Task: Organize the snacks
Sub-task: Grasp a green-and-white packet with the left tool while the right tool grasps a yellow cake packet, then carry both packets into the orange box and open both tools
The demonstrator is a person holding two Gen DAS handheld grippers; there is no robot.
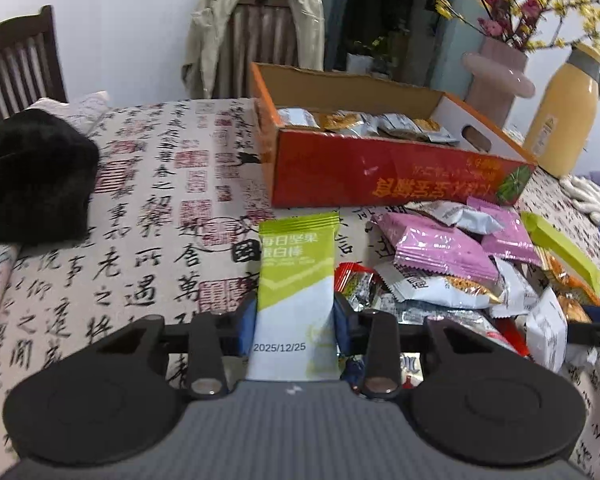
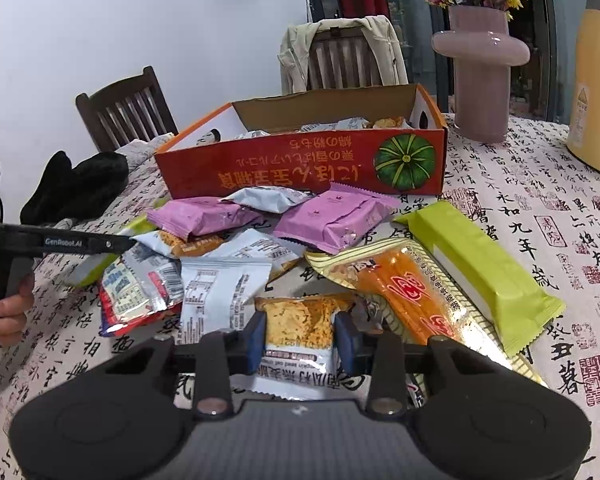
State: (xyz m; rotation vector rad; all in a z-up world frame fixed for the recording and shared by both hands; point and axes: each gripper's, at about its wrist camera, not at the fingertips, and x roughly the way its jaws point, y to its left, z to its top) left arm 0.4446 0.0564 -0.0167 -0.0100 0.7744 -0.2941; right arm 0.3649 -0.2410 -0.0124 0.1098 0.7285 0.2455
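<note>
My left gripper (image 1: 295, 320) is shut on a green-and-white bar packet (image 1: 296, 264), whose sides sit against the blue pads; the packet points toward the red cardboard box (image 1: 340, 176). In the box lie several silver and orange packets. My right gripper (image 2: 300, 336) is shut on an orange-and-white snack packet (image 2: 298, 320) at the near edge of the snack pile (image 2: 228, 220). The pile holds purple, silver, orange and green packets in front of the box (image 2: 300, 168). The left gripper's black finger (image 2: 60, 242) shows at the left of the right wrist view, held by a hand (image 2: 8, 312).
A pink vase (image 2: 480, 72) with flowers and a yellow bottle (image 1: 560, 120) stand behind and right of the box. A black cloth (image 1: 32, 184) lies at the table's left. Wooden chairs stand behind the table, one draped with a jacket (image 1: 256, 32). White gloves (image 1: 588, 196) lie far right.
</note>
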